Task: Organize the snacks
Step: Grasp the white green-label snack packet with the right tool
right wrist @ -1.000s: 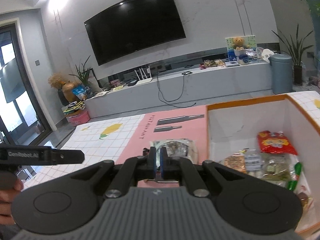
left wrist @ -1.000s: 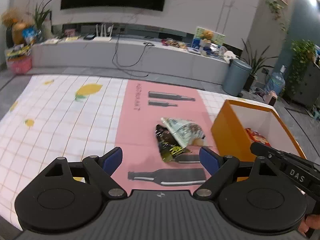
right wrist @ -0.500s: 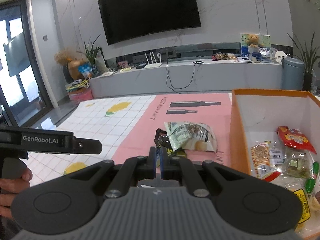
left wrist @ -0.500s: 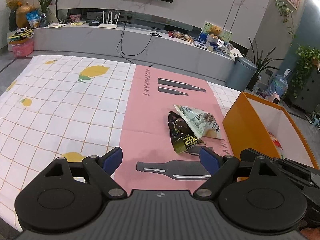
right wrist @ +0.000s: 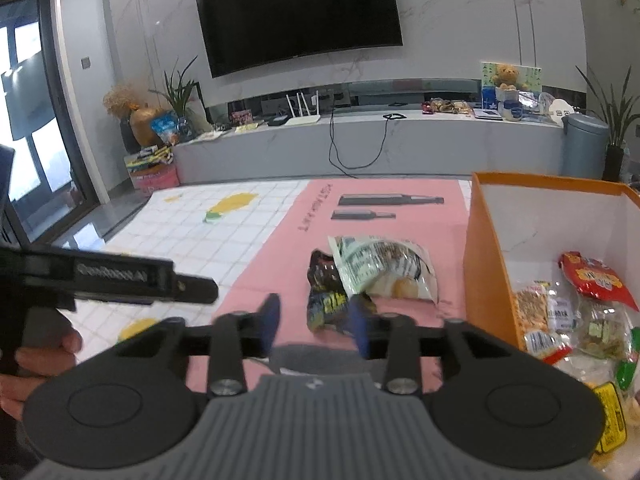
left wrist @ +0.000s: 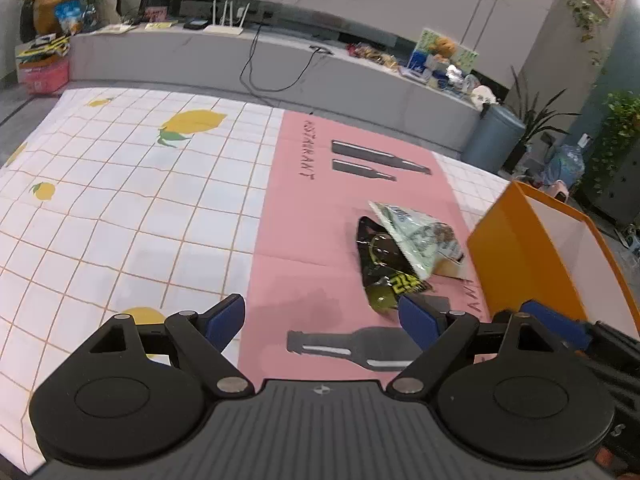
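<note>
Pink mat (left wrist: pixel 320 240) is topped by 2 packets (right wrist: pixel 360 276); right gripper (right wrist: pixel 314 322) just spreading, nothing gripped; left gripper (left wrist: pixel 320 320) spread wide.

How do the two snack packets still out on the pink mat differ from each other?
The black packet is dark with yellow print; the pale green packet is light with a clear window showing its contents. The pale green packet lies partly over the black packet, which sits nearer the open right gripper. The pale green packet looks larger and reaches closer to the orange box. Both are crinkled and lie outside the box, unheld.
</note>
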Tool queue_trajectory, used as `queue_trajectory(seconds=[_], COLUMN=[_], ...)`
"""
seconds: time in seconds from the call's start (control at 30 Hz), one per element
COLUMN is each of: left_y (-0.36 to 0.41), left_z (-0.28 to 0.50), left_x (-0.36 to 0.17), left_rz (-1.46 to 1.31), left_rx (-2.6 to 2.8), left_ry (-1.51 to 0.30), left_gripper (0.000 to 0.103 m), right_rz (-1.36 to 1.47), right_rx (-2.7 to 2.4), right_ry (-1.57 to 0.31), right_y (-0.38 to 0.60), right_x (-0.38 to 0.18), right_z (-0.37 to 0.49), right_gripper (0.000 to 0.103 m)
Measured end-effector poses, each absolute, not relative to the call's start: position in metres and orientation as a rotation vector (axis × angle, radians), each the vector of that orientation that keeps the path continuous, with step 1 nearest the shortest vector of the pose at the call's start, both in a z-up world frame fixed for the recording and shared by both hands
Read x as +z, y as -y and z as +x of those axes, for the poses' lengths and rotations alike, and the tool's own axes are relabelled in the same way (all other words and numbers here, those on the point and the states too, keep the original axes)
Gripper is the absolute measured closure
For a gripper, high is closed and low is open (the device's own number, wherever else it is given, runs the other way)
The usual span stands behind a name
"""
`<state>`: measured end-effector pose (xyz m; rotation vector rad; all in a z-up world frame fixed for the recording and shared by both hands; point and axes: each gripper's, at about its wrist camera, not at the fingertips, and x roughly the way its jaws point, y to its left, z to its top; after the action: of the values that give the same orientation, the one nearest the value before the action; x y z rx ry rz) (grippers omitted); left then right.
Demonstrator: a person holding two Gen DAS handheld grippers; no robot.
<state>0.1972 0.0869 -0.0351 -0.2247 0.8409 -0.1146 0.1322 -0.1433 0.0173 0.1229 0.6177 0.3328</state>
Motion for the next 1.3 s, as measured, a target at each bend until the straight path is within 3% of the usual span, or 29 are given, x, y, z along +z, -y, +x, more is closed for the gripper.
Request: queue_trajectory(seconds=[0.13,0.43,0.67,0.93,0.97,1.0,1.07,1.3], left_y=[-0.092,-0.121,-0.115,-0.109,-0.109,-0.109,-0.110,-0.120], left_z=[0.220,0.239,0.232,0.228,0.228,0.227,0.225,0.219], left_x=[-0.040,-0.055,-0.047,-0.044,-0.043,-0.043,-0.042,-0.036], left_rz=[-0.206,-0.322,-0.259,-0.242,-0.243,-0.243,-0.242,-0.257], left_rx=[-0.068,0.003,-0.025,-0.039,-0.038,-0.039,-0.041,-0.038], left_ry=[-0.876,-0.995,-0.968,-0.963,-0.963,-0.962,-0.958,-0.944], left_gripper=[0.002,0.002,0.002,0.002,0.002,0.002,0.002,0.002], right_rz=[0.136,0.109,-0.135,-0.261,-0.272,-0.258,-0.177,-0.204], right_rx=[0.255,0.109,0.043,0.072,0.086,0.111,0.154,0.213], right_ry=[-0.642,-0.813,-0.840,-0.859,-0.869,-0.893,-0.908,-0.911], right_y=[0.133,0.100,0.073,0.060,0.059,0.058,0.063,0.057], right_x=[0.018,-0.022,-0.056,-0.063,-0.065,-0.067,-0.066,-0.064], right_z=[0.168,0.283,0.312,0.293,0.290,0.288,0.282,0.250], right_gripper=[0.039,0.035,0.026,0.041,0.047,0.061,0.068,0.071])
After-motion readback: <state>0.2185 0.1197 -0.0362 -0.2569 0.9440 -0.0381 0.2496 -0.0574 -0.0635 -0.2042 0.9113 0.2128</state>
